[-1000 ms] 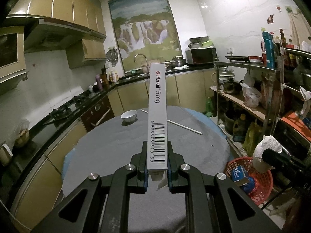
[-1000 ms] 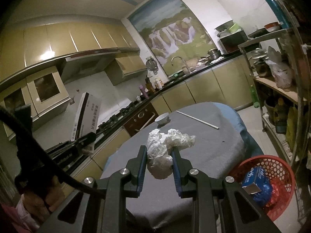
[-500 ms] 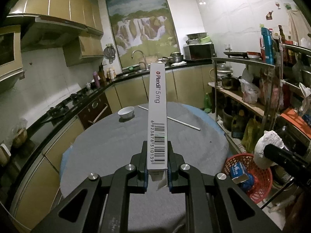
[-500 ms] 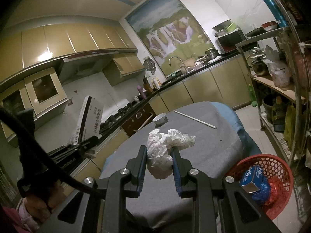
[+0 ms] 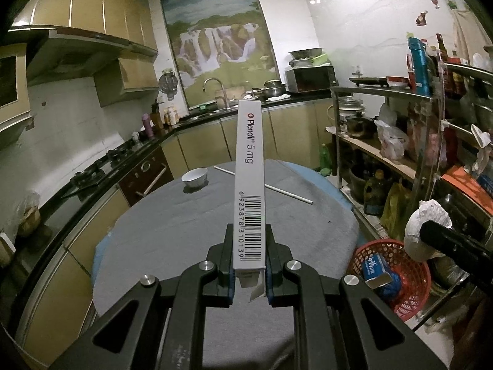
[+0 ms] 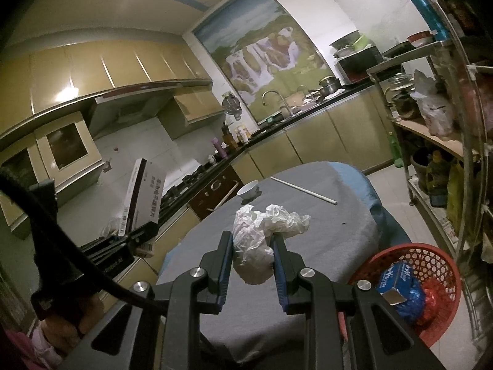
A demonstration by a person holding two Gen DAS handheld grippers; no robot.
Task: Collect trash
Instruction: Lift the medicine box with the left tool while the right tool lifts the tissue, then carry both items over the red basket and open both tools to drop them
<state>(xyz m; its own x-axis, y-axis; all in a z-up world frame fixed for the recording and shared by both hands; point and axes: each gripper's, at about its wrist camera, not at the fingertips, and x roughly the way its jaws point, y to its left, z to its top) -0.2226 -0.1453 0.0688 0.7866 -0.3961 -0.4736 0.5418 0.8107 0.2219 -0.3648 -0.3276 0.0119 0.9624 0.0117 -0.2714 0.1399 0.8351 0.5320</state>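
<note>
My left gripper (image 5: 249, 240) is shut on a long white medicine box (image 5: 250, 185) with a barcode, held upright above the grey round table (image 5: 185, 231). The box also shows in the right wrist view (image 6: 143, 199), at the left. My right gripper (image 6: 252, 243) is shut on a crumpled white tissue (image 6: 262, 234) above the table's near right side. The tissue also shows in the left wrist view (image 5: 426, 231), over the basket. A red mesh basket (image 6: 437, 262) stands on the floor to the right of the table, with a blue box (image 6: 397, 283) inside.
A white bowl (image 5: 194, 177) and a white stick (image 5: 286, 192) lie at the far side of the table. A metal shelf rack (image 5: 416, 141) full of bottles and bags stands at the right. Kitchen counters (image 5: 148, 151) run along the left and back.
Both grippers have drawn back and risen slightly, still holding the box and the tissue. The basket shows more fully at the lower right in both views.
</note>
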